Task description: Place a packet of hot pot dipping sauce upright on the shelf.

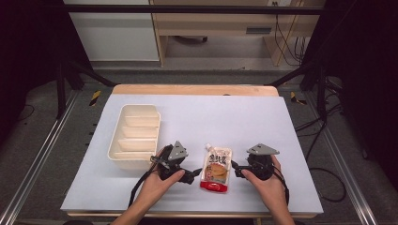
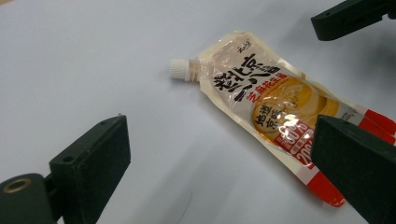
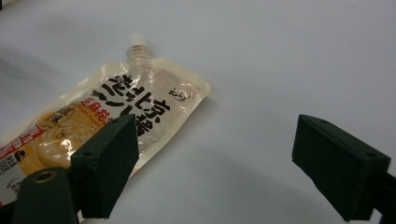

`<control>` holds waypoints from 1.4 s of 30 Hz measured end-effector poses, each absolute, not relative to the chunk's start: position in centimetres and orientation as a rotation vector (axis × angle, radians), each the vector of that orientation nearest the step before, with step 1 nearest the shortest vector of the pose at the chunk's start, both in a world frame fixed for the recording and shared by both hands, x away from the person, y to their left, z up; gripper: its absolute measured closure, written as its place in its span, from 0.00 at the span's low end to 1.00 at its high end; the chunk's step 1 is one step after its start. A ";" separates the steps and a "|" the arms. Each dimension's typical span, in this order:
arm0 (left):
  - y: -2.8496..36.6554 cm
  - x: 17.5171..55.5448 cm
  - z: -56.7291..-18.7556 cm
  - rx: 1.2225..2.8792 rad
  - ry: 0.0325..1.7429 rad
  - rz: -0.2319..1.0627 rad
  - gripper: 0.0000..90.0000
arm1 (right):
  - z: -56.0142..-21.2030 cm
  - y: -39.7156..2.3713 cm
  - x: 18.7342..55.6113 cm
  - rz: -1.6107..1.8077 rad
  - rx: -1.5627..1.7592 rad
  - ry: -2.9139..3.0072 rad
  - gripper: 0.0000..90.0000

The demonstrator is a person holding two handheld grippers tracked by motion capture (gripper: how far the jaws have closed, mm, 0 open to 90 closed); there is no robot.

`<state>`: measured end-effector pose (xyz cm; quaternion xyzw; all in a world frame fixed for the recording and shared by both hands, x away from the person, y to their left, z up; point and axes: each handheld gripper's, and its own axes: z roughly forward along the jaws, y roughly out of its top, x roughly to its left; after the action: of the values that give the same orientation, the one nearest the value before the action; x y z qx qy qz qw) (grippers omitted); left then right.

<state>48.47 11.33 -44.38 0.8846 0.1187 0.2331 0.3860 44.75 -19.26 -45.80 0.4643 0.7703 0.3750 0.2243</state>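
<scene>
A cream divided tray (image 1: 134,136) sat on the white-covered table (image 1: 244,117), left of centre. Beyond the table stood wooden furniture (image 1: 211,23), with black cables (image 1: 324,126) trailing on the floor.

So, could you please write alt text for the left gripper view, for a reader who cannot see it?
A sauce pouch with a white screw cap lies flat on a white table, printed with black characters and a red bottom band. The left claw is open, its two black jaws in the foreground, the right-hand one overlapping the pouch's lower end. The other claw's black jaw shows at top right.
</scene>
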 end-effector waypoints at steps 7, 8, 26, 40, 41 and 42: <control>11.0 48.2 -44.4 2.268 0.289 0.631 0.05 | -45.3 -18.4 44.7 1.106 1.263 2.158 0.28; 11.0 48.2 -44.4 2.269 0.291 0.626 0.05 | -45.0 -18.2 44.8 1.101 1.243 2.173 0.30; 10.9 48.3 -44.5 2.297 0.286 0.655 0.05 | -45.5 -16.0 49.2 1.045 1.315 2.244 0.45; 10.9 48.2 -44.6 2.291 0.294 0.659 0.05 | -47.2 -15.8 49.8 0.998 1.368 2.277 0.44; 11.0 48.3 -44.6 2.291 0.295 0.659 0.05 | -47.2 -15.9 49.8 1.003 1.371 2.279 0.44; 11.0 48.3 -44.6 2.291 0.295 0.659 0.05 | -47.3 -15.9 49.8 1.007 1.383 2.279 0.44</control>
<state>48.28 10.97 -44.61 0.8893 0.1147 0.2557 0.3615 49.81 -15.94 -47.26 0.4803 0.7912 0.3495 0.1456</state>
